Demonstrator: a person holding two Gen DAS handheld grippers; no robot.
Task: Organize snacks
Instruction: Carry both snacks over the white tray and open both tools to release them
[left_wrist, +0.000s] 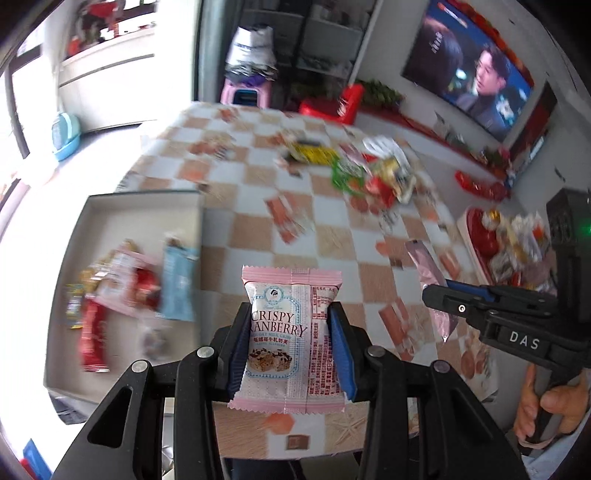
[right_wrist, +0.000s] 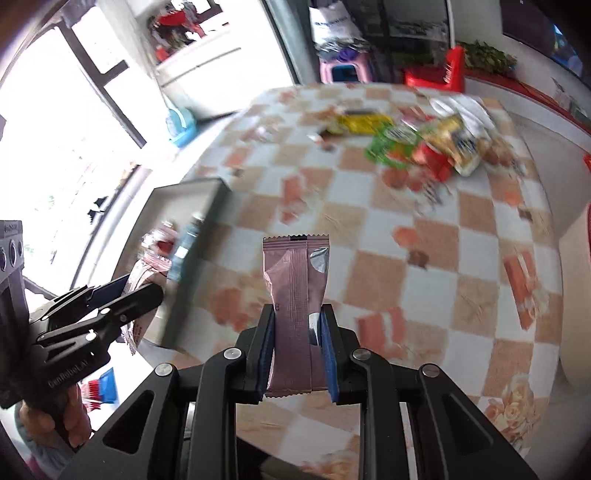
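My left gripper (left_wrist: 290, 314) is shut on a pink and white Crispy Cranberry packet (left_wrist: 290, 339), held above the table's near edge, just right of a grey box (left_wrist: 144, 201). The box holds several snacks, among them a light blue packet (left_wrist: 179, 280) and a red one (left_wrist: 92, 336). My right gripper (right_wrist: 297, 314) is shut on a dusty pink snack bar (right_wrist: 295, 295), held above the checkered table. The right gripper also shows at the right of the left wrist view (left_wrist: 437, 291). The left gripper shows at the left of the right wrist view (right_wrist: 136, 291), by the box (right_wrist: 192, 188).
A pile of loose snacks (left_wrist: 373, 173) lies at the table's far side, with a yellow packet (left_wrist: 314, 151). A red and white tray of candies (left_wrist: 491, 240) sits at the right. A single orange packet (left_wrist: 284, 218) lies mid-table. Red chair (left_wrist: 347, 103) and TV (left_wrist: 472, 74) stand beyond.
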